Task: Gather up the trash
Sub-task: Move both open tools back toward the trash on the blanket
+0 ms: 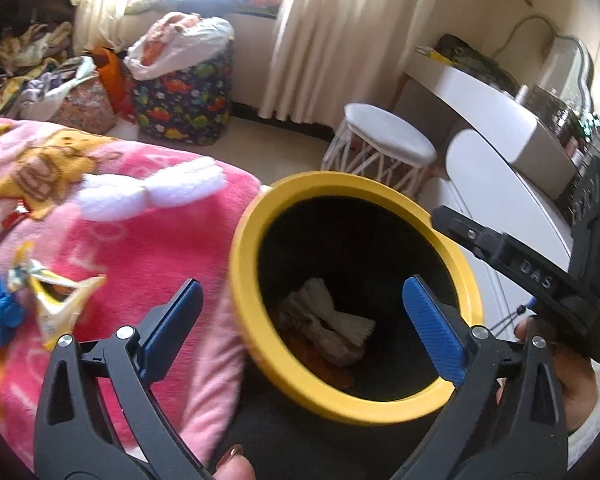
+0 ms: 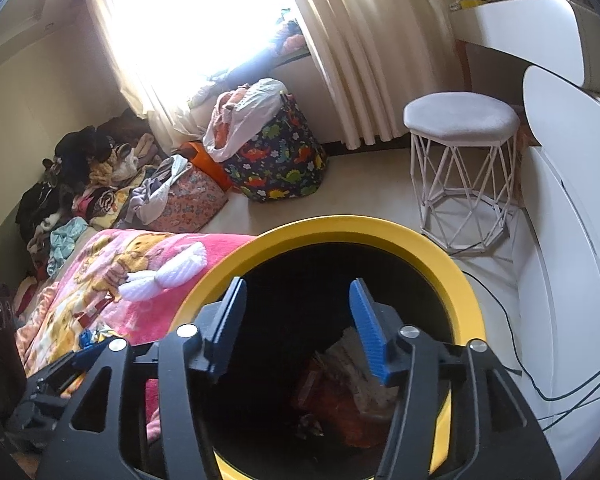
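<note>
Left gripper (image 1: 302, 316): jaws spread wide, empty, poised over the yellow-rimmed bin (image 1: 260, 352). Right gripper (image 2: 298, 324): jaws parted, nothing between them, above the same opening. Crumpled trash (image 1: 328, 328) at the bin's bottom; remaining wrappers (image 1: 56, 304) on the pink blanket (image 1: 140, 248), just beside the rim. Next pick best approached low, pinching a wrapper's crumpled middle, clear of the fleece.

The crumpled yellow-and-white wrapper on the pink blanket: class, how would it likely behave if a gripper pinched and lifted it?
The wrapper looks thin and creased, so it is probably light and floppy, crushing flat between pads. Its glossy film may be slippery. Lying on the soft blanket, it could sink in when pressed.
</note>
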The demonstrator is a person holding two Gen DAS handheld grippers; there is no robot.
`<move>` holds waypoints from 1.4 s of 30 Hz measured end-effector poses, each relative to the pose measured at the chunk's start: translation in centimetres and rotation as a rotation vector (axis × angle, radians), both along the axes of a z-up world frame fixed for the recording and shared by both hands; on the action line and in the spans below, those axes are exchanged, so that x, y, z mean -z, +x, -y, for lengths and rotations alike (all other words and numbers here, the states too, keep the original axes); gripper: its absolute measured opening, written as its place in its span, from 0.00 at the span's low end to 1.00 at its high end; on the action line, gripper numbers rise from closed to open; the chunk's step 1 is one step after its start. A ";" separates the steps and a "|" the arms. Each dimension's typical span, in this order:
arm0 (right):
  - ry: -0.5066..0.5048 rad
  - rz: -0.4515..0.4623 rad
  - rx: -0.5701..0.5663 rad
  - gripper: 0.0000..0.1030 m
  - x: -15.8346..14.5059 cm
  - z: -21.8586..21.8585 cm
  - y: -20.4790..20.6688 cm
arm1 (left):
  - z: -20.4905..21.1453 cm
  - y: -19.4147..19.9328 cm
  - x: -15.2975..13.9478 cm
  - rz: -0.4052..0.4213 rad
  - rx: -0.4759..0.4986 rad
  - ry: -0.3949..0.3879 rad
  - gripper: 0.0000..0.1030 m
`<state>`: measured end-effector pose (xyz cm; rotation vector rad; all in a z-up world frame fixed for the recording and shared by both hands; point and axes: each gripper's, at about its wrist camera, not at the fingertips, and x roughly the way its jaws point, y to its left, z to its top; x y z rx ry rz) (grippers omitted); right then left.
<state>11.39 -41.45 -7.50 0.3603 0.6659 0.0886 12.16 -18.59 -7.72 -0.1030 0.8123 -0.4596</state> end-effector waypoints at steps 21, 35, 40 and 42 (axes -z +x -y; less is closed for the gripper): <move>-0.046 0.082 -0.170 0.64 -3.2 -7.9 -0.7 | -9.2 -0.9 -3.2 0.112 -0.217 -0.001 0.89; -0.066 0.074 -0.298 0.65 -3.2 -13.2 -0.7 | -14.1 -1.1 -3.8 0.131 -0.326 -0.020 0.89; -0.071 0.061 -0.343 0.67 -3.0 -15.2 -0.6 | -15.6 -1.1 -3.6 0.127 -0.358 -0.019 0.89; -0.073 0.055 -0.364 0.68 -2.8 -16.0 -0.6 | -16.2 -1.0 -3.5 0.125 -0.368 -0.020 0.89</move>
